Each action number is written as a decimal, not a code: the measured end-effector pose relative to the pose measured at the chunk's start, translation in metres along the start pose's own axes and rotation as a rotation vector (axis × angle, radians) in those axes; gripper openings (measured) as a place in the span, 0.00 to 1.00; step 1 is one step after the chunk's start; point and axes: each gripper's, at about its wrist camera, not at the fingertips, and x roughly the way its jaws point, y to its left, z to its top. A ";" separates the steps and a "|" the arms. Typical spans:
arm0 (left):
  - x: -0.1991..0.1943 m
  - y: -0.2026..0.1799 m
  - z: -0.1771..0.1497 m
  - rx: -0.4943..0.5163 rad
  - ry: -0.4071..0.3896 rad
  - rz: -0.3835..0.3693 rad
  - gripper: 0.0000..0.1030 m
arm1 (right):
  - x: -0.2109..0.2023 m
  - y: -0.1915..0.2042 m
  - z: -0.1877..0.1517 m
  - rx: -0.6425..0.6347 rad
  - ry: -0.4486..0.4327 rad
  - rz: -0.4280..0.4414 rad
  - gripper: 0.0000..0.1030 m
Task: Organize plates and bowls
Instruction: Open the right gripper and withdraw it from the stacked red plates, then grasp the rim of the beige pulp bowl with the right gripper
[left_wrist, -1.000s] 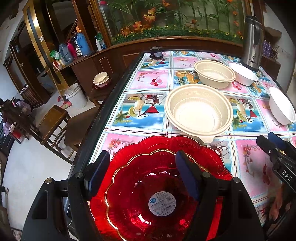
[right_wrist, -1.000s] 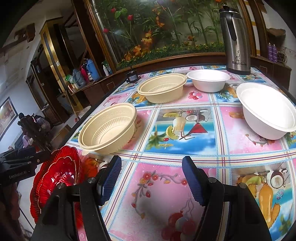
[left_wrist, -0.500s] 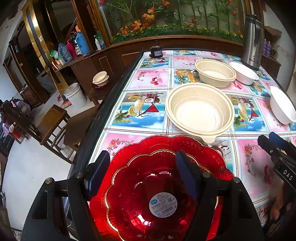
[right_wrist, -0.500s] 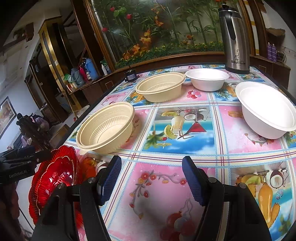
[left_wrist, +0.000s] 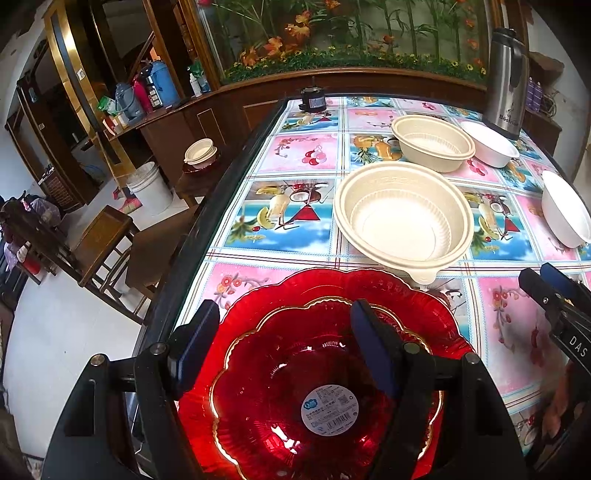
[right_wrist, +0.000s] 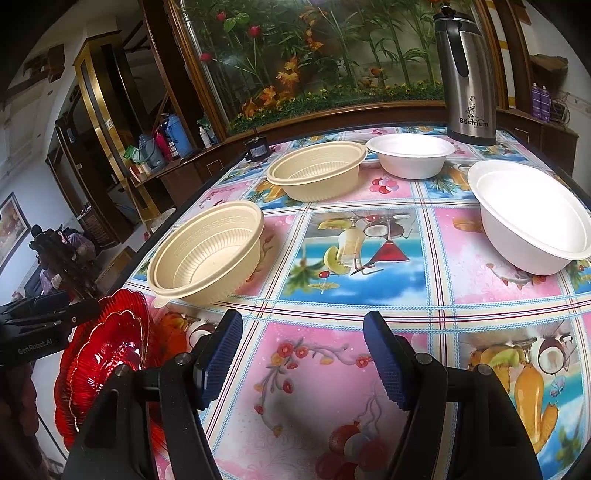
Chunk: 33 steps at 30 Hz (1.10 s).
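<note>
1. Steel flask, upright, far end of the table.
2. Tablecloth: fruit and drink prints.
3. Planted glass case behind.
4. White bucket on the floor.

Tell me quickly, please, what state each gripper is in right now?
Left gripper: open over the red plates, holding nothing.
Right gripper: open above the table, empty.

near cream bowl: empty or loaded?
Empty. The near cream bowl stands upright on the tablecloth; its ribbed inside and bare bottom show, nothing in it.
</note>
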 end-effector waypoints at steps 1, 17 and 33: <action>0.000 0.001 0.000 0.002 0.003 -0.004 0.71 | 0.000 0.000 0.000 0.002 0.002 0.000 0.68; 0.010 0.057 0.103 -0.048 0.003 0.006 0.76 | 0.042 0.043 0.103 -0.008 0.030 0.073 0.72; 0.090 -0.014 0.109 -0.028 0.219 -0.032 0.76 | 0.091 0.003 0.088 0.221 0.132 0.237 0.73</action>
